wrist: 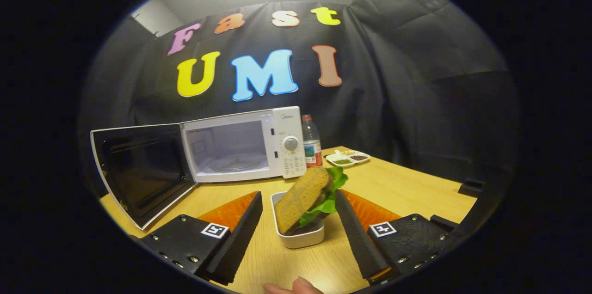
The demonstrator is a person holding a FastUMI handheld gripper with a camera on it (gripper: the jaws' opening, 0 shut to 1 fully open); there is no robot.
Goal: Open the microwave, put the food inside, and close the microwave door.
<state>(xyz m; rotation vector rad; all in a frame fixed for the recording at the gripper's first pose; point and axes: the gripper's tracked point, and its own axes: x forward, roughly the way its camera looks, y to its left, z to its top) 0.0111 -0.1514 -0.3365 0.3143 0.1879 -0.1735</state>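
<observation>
Wooden table point(407, 187) before you, black cloth wall behind. Microwave point(240, 146): at the far side, door point(141, 174) swung fully open. Sandwich point(307, 199): leaning in a white tray point(300, 237), between your fingers. Your gripper point(298, 234): jaws spread apart, pressing on nothing. Bottle point(311, 146) and divided dish point(348, 158): right of the microwave. Fingertip point(300, 287): nearest you.

Bottle point(311, 143): upright, far on the table, right of the white appliance.
Divided dish point(348, 158): right of the bottle.
Table point(407, 187): light wood.
</observation>
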